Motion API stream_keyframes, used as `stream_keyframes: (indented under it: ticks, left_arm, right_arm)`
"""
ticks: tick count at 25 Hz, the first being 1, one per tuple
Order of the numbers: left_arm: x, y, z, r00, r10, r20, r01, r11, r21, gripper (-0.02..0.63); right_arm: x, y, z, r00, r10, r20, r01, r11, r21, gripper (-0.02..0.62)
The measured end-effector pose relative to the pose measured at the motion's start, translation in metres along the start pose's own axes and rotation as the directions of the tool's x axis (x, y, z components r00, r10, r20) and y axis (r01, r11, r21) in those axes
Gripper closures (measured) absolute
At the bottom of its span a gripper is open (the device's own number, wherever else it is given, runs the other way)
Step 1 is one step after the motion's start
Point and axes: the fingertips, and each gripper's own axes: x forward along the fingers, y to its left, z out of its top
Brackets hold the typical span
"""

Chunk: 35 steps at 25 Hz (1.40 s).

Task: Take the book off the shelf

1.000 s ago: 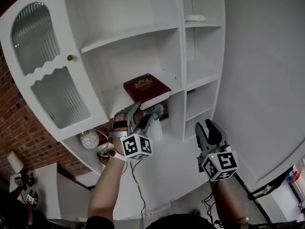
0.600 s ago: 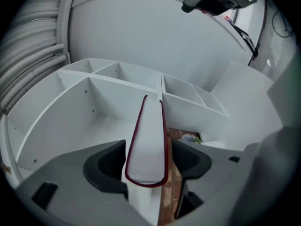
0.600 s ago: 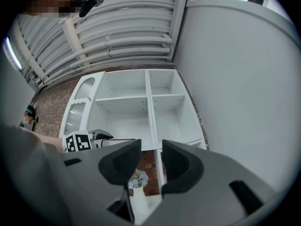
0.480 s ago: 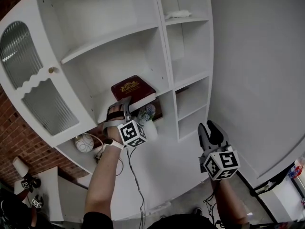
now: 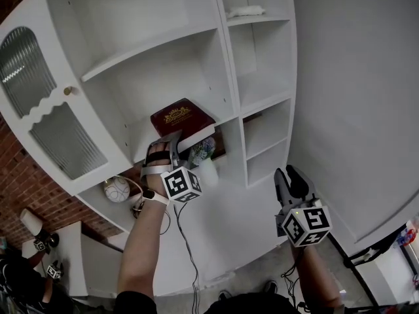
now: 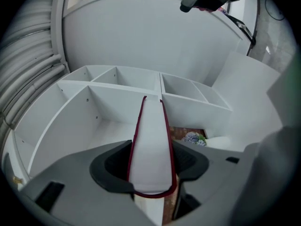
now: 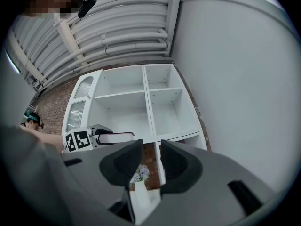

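Observation:
A dark red book [image 5: 178, 118] with a gold emblem lies flat on a middle shelf of the white cabinet [image 5: 163, 51], its near edge sticking out over the shelf front. My left gripper [image 5: 167, 144] reaches up to that edge. In the left gripper view the book's white page edge [image 6: 150, 149] fills the gap, and the jaws are closing with both pads against the red covers. My right gripper [image 5: 290, 178] hangs low at the right, away from the cabinet. Its jaws are closing, a narrow gap remains, and nothing is between them [image 7: 148, 161].
A white vase of flowers [image 5: 203, 152] stands on the shelf just below the book. A round ornament [image 5: 118, 190] sits lower left. A ribbed glass door [image 5: 39, 90] closes the cabinet's left side. A small white object [image 5: 245, 10] lies on the top right shelf.
My left gripper has moved up from under the shelf front, and its jaws now straddle the book's edge. The right gripper has hardly moved.

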Motion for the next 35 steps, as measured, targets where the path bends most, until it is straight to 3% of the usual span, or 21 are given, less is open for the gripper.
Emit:
stream_keyframes:
  ticks: [11, 21, 27, 35]
  left_arm:
    - [-0.05, -0.001, 0.015, 0.994, 0.023, 0.107, -0.033, 0.995, 0.094, 0.383]
    - [-0.1, -0.009, 0.035, 0.972, 0.047, 0.232, -0.088, 0.981, 0.171, 0.387]
    - [-0.13, -0.01, 0.051, 0.934, 0.076, 0.348, -0.14, 0.977, 0.162, 0.387]
    - [-0.167, -0.031, 0.069, 0.85, 0.085, 0.52, -0.174, 0.977, 0.125, 0.387]
  right_arm:
    - [0.012, 0.031, -0.008, 0.998, 0.06, -0.017, -0.059, 0.998, 0.022, 0.488]
    - [0.012, 0.052, -0.016, 0.999, 0.045, -0.029, -0.045, 0.999, 0.018, 0.491]
    - [0.008, 0.058, -0.019, 1.0, 0.001, -0.026, 0.0, 1.0, 0.016, 0.491]
    - [-0.013, 0.054, -0.014, 0.993, -0.117, 0.004, 0.117, 0.993, 0.01, 0.494]
